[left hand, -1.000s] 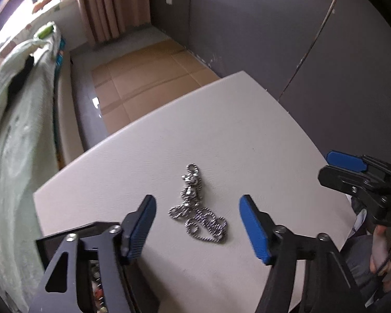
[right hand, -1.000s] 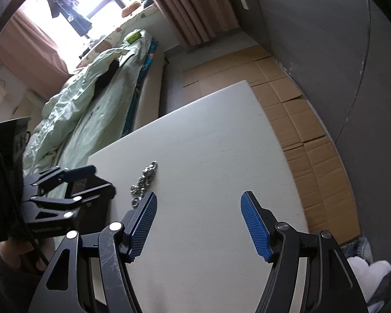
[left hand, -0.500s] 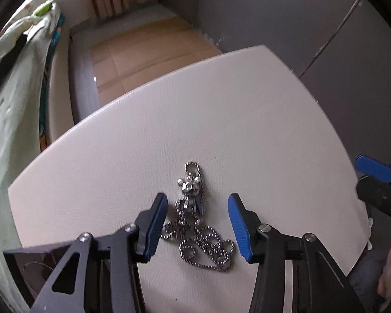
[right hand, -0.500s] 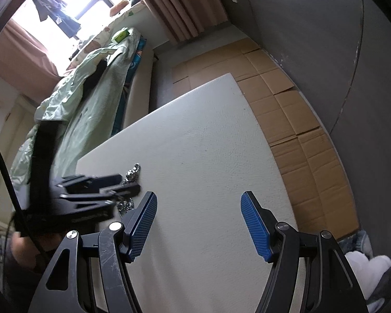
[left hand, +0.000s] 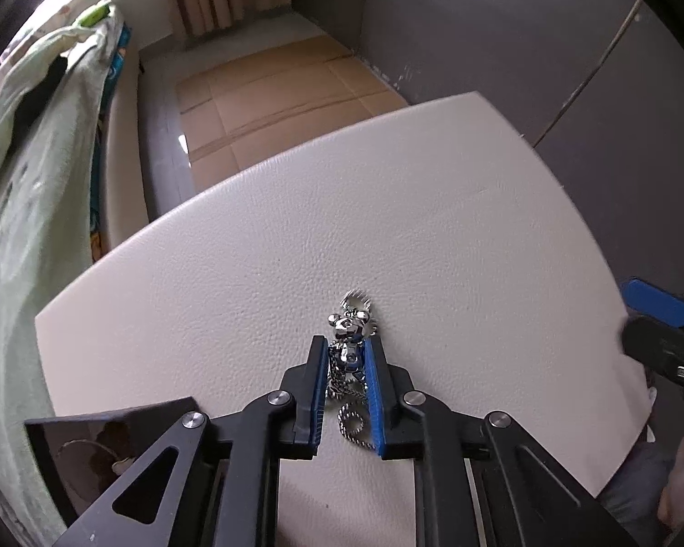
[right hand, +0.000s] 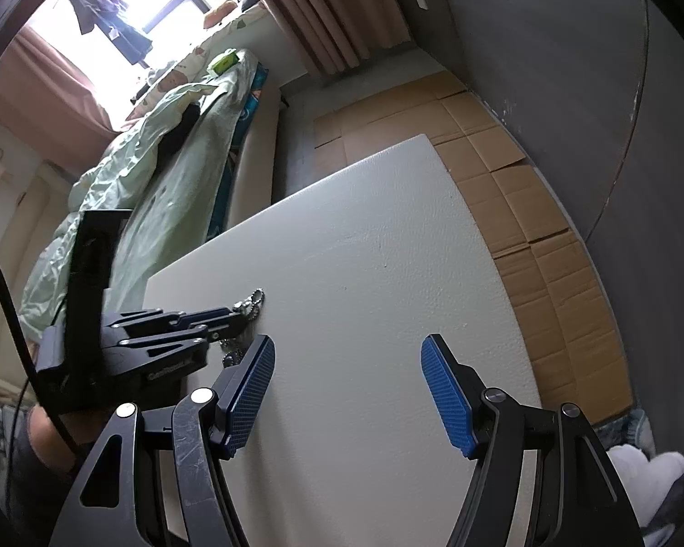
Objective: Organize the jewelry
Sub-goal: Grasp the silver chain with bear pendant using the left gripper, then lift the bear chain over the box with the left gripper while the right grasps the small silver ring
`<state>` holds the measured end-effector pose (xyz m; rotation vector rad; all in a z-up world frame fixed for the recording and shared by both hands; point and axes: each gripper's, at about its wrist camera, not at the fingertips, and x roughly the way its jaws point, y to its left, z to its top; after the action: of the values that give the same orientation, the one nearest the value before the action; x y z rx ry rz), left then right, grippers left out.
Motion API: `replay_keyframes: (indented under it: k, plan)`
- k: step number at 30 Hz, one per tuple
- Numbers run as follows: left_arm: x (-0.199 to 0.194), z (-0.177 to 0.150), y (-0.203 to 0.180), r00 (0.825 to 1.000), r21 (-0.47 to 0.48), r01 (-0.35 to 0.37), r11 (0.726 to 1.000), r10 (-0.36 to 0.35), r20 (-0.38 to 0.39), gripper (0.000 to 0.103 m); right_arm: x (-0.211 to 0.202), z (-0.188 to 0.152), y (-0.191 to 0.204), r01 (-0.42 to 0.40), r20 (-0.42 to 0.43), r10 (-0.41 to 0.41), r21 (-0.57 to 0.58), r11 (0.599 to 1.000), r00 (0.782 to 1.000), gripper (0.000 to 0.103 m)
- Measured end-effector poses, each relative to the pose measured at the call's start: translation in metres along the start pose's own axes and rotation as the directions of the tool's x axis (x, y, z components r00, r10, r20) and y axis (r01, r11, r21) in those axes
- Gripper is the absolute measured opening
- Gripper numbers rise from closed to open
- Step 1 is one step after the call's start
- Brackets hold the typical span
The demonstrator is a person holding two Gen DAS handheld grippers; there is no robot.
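Left gripper (left hand: 346, 355), jaws just narrowed from wide apart, now pinches the bear-charm ball chain (left hand: 349, 351) lying on the white table (left hand: 433, 237) (loose loops trail behind), so lifting can likely follow; right gripper (right hand: 349, 392) hangs wide open, empty.

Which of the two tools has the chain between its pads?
The left tool: its blue pads have just been closing around the silver bear-charm chain on the white table. The right tool stands wide open over bare tabletop, with nothing between its pads.
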<state>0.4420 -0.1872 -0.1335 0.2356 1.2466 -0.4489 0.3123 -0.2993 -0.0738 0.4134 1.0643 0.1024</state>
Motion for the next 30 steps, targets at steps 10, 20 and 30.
replay_keyframes:
  k: [10, 20, 30]
  plan:
    - [-0.076, -0.009, -0.005, 0.990, 0.038, 0.015, 0.999, -0.021, 0.140, 0.016, 0.005, -0.001, 0.005, -0.006, -0.009, 0.006, -0.018, 1.000, 1.000, 0.067]
    - [-0.148, -0.025, 0.003, 0.964, 0.021, -0.005, 1.000, -0.001, 0.265, 0.016, 0.005, -0.003, 0.013, -0.020, -0.003, 0.019, -0.027, 0.999, 1.000, 0.067]
    - [-0.209, -0.035, 0.015, 0.934, -0.012, -0.052, 0.999, 0.053, 0.352, 0.016, 0.011, -0.005, 0.029, -0.088, -0.014, 0.088, -0.056, 0.994, 0.996, 0.067]
